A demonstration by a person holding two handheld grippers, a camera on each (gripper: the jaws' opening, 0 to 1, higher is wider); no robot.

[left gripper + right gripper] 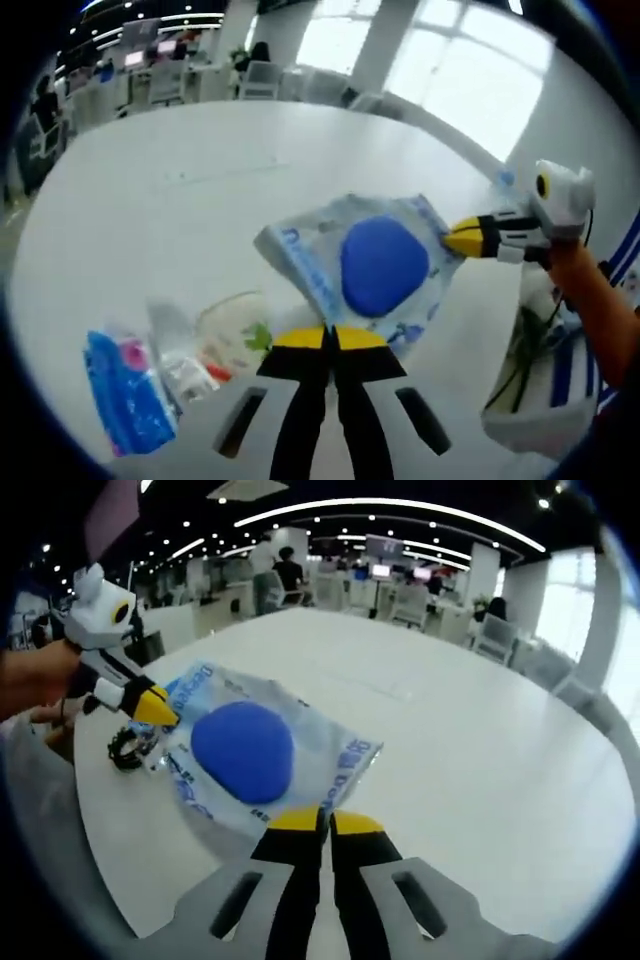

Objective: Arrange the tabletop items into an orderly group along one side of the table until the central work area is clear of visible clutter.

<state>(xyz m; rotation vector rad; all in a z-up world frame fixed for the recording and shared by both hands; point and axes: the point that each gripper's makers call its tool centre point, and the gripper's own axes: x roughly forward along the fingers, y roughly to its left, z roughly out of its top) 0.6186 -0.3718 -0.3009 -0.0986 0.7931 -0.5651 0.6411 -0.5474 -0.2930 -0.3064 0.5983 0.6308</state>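
In the left gripper view, the left hand-held gripper (331, 338) had its yellow-tipped black jaws closed together on the near edge of a clear plastic packet with blue print holding a rounded blue pad (383, 265). The packet was held between both grippers above the white round tabletop (180, 190). The right hand-held gripper (452, 239) came in from the right, its yellow tip pinched on the packet's far corner. On the tabletop just left of the jaws lay a small blue wrapped pack (125, 392), a crumpled clear wrapper with red and pink bits (180, 365), and a pale round packet with a green leaf mark (233, 330), perhaps a pouch; the blur made it hard to tell.

In the right gripper view, the right hand-held gripper (325, 825) had its jaws shut on the packet's edge (243, 752), while the left one (163, 712) gripped the opposite corner. A small black ring-shaped object (126, 748) lay beneath it on the tabletop (480, 730).
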